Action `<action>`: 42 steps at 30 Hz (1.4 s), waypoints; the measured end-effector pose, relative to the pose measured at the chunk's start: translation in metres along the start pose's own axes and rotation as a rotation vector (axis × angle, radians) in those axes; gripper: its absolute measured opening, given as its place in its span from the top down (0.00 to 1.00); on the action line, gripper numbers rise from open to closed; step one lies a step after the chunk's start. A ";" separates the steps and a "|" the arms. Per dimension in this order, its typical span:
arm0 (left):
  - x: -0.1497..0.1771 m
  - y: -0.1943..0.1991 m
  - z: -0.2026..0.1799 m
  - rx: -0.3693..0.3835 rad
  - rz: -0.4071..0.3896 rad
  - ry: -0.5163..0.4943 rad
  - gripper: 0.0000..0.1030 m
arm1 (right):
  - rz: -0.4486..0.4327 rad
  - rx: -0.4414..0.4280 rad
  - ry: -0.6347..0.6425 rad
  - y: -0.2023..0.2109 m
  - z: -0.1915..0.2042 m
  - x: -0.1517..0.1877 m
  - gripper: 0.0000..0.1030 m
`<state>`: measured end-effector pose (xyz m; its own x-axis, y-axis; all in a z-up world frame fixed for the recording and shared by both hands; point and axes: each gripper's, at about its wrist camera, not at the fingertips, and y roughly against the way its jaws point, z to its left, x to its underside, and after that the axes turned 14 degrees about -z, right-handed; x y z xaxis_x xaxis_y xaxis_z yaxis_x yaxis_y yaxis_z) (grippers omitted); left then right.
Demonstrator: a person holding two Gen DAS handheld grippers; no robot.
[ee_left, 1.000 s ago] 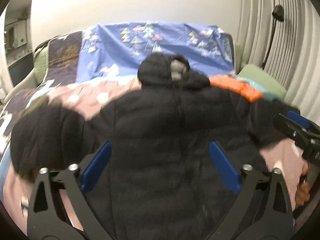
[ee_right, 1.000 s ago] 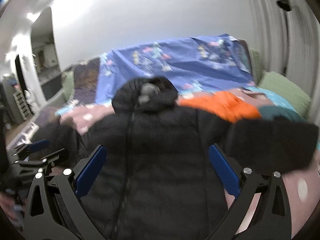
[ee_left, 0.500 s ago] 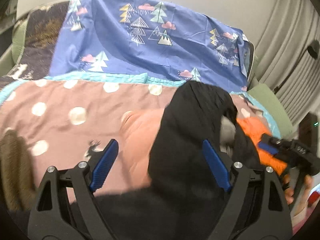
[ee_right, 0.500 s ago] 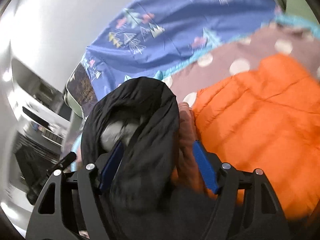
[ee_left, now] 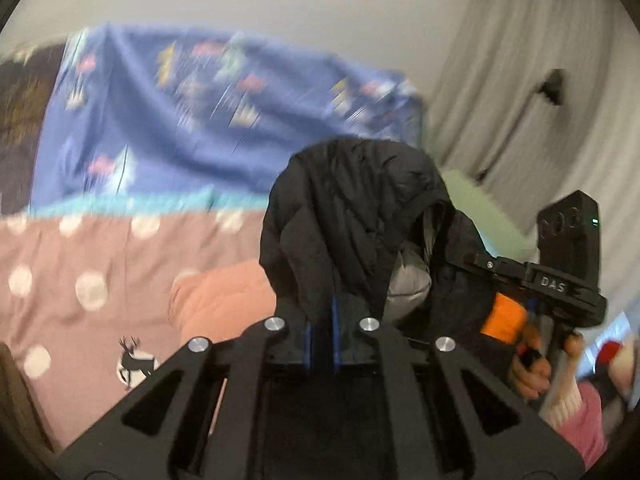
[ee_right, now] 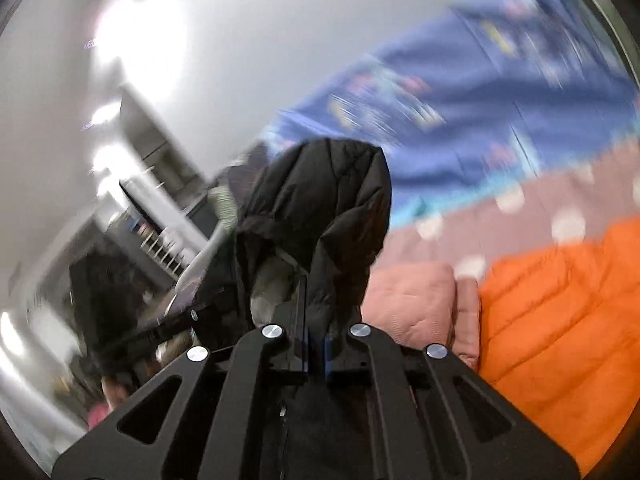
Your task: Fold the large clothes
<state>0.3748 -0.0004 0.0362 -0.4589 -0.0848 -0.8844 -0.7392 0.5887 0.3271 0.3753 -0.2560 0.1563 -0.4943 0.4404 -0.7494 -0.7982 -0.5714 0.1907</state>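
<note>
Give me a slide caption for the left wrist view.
Left gripper shut on the black puffer jacket, lifting its hood above the polka-dot bedspread.

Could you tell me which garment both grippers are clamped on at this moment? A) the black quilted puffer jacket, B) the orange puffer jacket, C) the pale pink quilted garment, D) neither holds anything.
A: the left gripper and the right gripper each have their blue fingers pinched together on the black quilted puffer jacket, whose fabric rises from between them.
</note>
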 end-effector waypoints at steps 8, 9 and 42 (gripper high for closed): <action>0.054 0.183 -0.050 0.026 -0.164 -0.209 0.39 | 0.053 0.018 0.378 0.136 0.060 0.069 0.51; 0.063 0.199 -0.049 0.020 -0.164 -0.199 0.39 | 0.057 0.077 0.411 0.150 0.062 0.084 0.45; 0.182 0.384 0.073 -0.558 -0.123 0.240 0.26 | 0.213 0.442 0.571 0.052 0.126 0.247 0.51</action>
<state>0.0435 0.2690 -0.0236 -0.4041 -0.3416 -0.8486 -0.9103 0.0592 0.4097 0.1682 -0.0898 0.0609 -0.4943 -0.1453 -0.8570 -0.8285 -0.2197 0.5151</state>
